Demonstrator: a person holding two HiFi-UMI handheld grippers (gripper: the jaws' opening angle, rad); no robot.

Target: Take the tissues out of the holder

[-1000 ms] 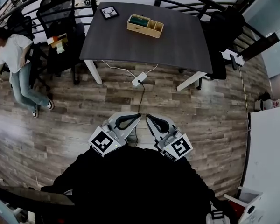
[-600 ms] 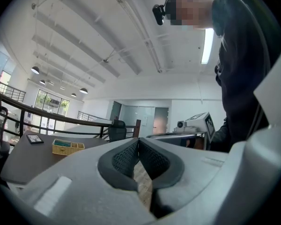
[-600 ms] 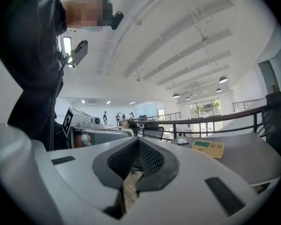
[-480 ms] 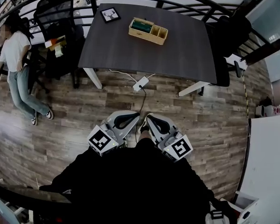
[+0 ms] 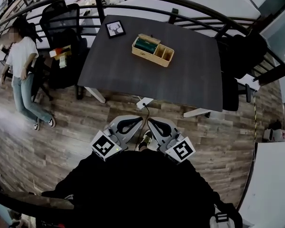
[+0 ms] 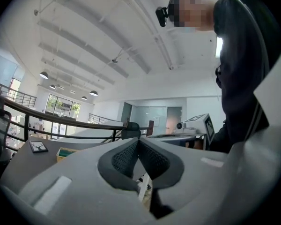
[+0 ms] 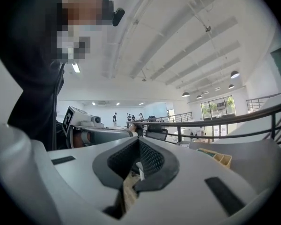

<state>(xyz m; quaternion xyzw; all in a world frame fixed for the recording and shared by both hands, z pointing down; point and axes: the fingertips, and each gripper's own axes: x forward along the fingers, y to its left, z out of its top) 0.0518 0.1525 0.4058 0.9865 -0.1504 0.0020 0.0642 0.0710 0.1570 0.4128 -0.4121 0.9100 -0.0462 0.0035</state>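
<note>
- Grey-white left gripper (image 5: 132, 123) and right gripper (image 5: 157, 125) are held low against the person's dark torso, side by side, marker cubes at 6 o'clock, tips angled in toward each other and pointing to 12.
- Left gripper view: jaws closed, pad tips meeting, nothing between them.
- Right gripper view: jaws fully closed too, nothing gripped.
- Wooden holder (image 5: 153, 50) sits on the dark table (image 5: 147, 82), well apart from both grippers, at their 12 o'clock.
- Green tissues (image 5: 145, 45) are still in the holder, in the big compartment at its 9 o'clock end; two small compartments at the 3 o'clock end.
- Framed picture (image 5: 115, 29) lies on the table at 10 o'clock of the holder, apart from it.
- A bystander (image 5: 20, 63) stands on the wood floor at 9 o'clock of the table, by a black chair (image 5: 61, 20).
- Versus a second ago: table and holder sit lower and larger in the head view, so nearer to the grippers; gripper pose and jaws unchanged; a shoe (image 5: 145, 138) now shows between the grippers.
</note>
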